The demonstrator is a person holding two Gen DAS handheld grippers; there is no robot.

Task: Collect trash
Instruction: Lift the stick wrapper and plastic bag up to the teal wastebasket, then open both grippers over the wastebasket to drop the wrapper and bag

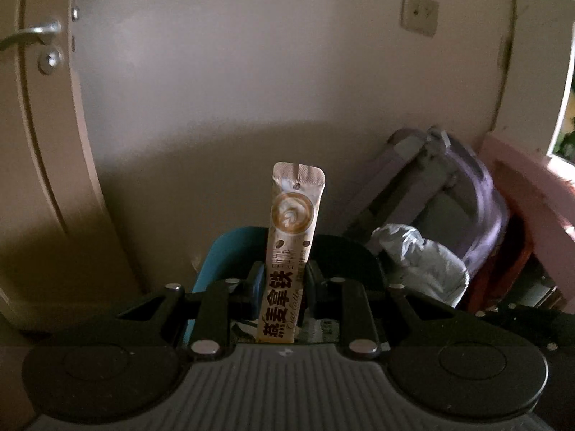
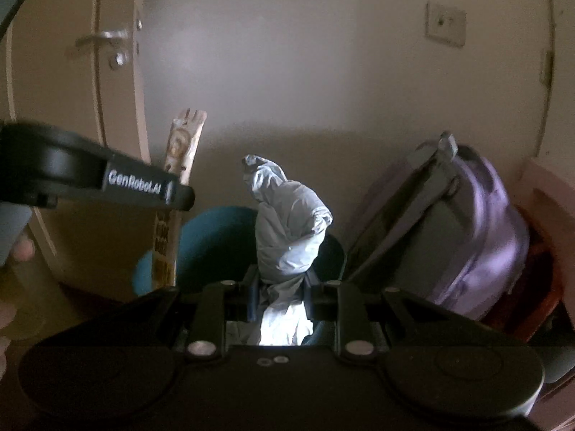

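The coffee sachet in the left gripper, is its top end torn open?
No, the coffee sachet stands upright between the left gripper's fingers with its crimped top seal whole and flat.

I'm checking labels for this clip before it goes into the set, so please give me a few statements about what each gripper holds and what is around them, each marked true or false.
1. The left gripper is shut on an oat latte sachet. True.
2. The sachet lies flat across the fingers. False: it stands upright between them.
3. The right gripper holds a crumpled pale wrapper. True.
4. A red bin sits below both grippers. False: the bin is teal.
5. A purple backpack leans against the wall on the right. True.
6. The door on the left has a round knob. False: it has a metal lever handle.
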